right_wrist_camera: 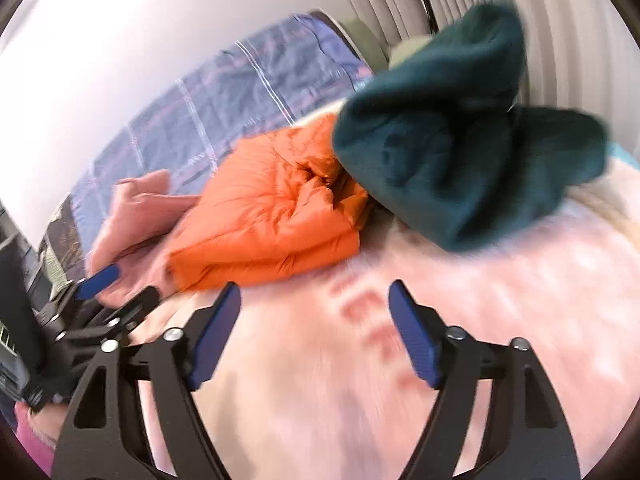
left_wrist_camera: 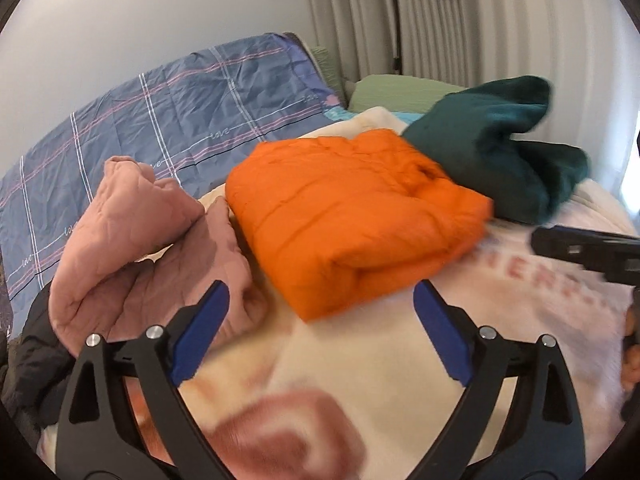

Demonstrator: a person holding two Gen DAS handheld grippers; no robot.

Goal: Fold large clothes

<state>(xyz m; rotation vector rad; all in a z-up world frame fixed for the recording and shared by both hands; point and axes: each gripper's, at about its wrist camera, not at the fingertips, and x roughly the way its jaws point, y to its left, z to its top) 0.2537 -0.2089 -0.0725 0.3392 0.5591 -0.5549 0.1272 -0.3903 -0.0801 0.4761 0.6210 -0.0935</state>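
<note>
A folded orange puffer jacket lies on a cream blanket on the bed. A dark green fleece garment sits bunched behind it to the right, its edge against the orange jacket. A pink quilted garment lies crumpled to the left. My left gripper is open just short of the orange jacket, nothing between its blue pads. My right gripper is open over the blanket, empty; one finger of it shows at the right edge of the left wrist view.
A blue plaid quilt covers the far left of the bed. Green pillows lie at the head, below a pleated curtain. A black garment lies at the left edge. The left gripper's finger shows by the pink garment.
</note>
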